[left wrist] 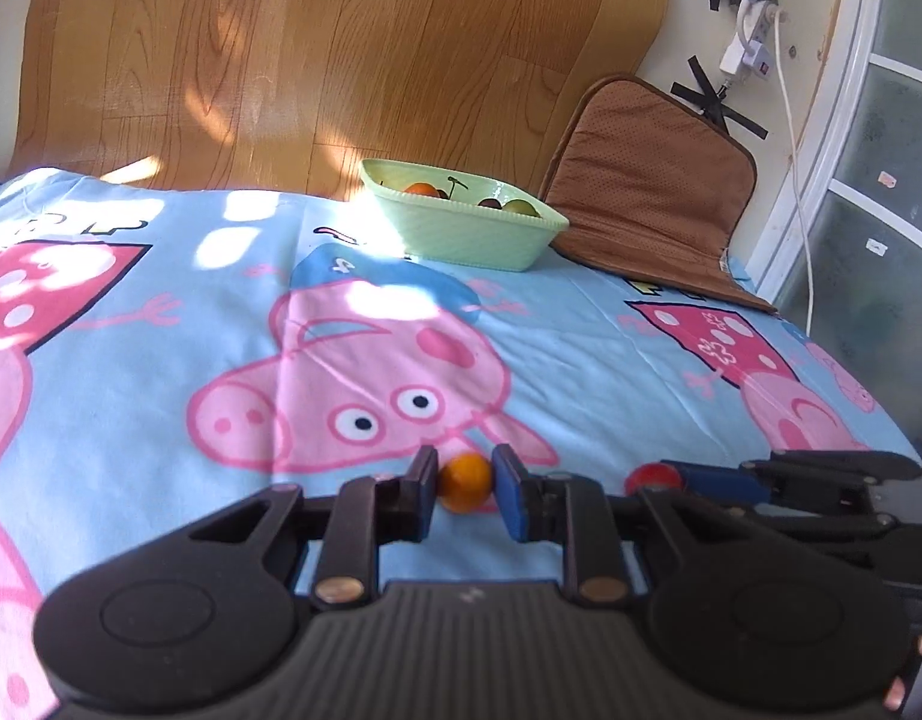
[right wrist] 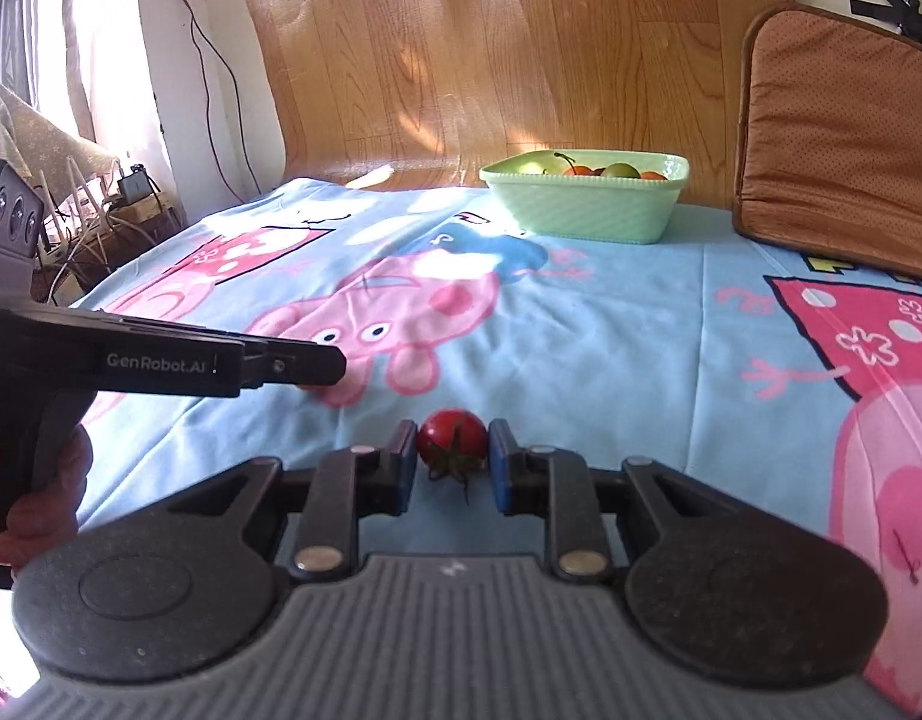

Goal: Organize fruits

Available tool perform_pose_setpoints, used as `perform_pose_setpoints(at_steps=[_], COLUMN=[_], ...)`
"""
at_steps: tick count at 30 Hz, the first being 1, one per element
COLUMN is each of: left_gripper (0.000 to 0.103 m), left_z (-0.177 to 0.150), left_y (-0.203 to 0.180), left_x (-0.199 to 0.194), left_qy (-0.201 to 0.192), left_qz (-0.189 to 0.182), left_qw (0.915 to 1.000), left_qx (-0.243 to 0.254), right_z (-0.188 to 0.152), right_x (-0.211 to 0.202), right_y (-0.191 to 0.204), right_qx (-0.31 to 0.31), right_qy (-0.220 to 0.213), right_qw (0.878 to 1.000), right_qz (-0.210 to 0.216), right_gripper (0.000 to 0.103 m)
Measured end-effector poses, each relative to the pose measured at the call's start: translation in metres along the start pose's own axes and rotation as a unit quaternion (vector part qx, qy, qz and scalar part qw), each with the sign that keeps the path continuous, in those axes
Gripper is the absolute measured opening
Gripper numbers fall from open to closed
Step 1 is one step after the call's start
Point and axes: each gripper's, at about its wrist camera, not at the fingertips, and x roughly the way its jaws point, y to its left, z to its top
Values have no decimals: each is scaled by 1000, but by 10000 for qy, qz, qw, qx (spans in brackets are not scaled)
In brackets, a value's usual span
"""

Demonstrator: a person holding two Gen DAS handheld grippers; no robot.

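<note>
Orange fruit (left wrist: 465, 483): clamped between left gripper (left wrist: 465, 487) pads.
Tomato (right wrist: 452, 437): pinched between right gripper (right wrist: 452, 461) pads.
Green bowl (right wrist: 586, 207): well beyond both, holding fruit.

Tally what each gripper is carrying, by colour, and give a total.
Orange fruit, in the left gripper: 1
Red tomato, in the right gripper: 1
Total: 2
</note>
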Motion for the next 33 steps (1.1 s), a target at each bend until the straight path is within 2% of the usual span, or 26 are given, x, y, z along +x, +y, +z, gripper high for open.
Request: perform_pose_setpoints(at_steps=[3,8,26,33], left_gripper=[21,21,22,22], left_z=[-7,-20,-22,-22], left_y=[-6,-12,-10,-10], left_x=[-9,-6,-8,-8], left_qy=[-41,-23,-79,-79], left_qz=[-93,4,-48,-47], left_qw=[9999,9999,9999,9999], left_qx=[28,165,99,100], right_z=[-4,-7,-12,-12], right_x=[-3,-3,-3,-6], right_y=[3,8,19,12], right_qx=[4,-86,-333,-38], right_qy=[22,-19,-115,-203], right_qw=[10000,9999,9985,9980], right_qz=[-6,-128,-421,-593], right_gripper=[28,28,28,28])
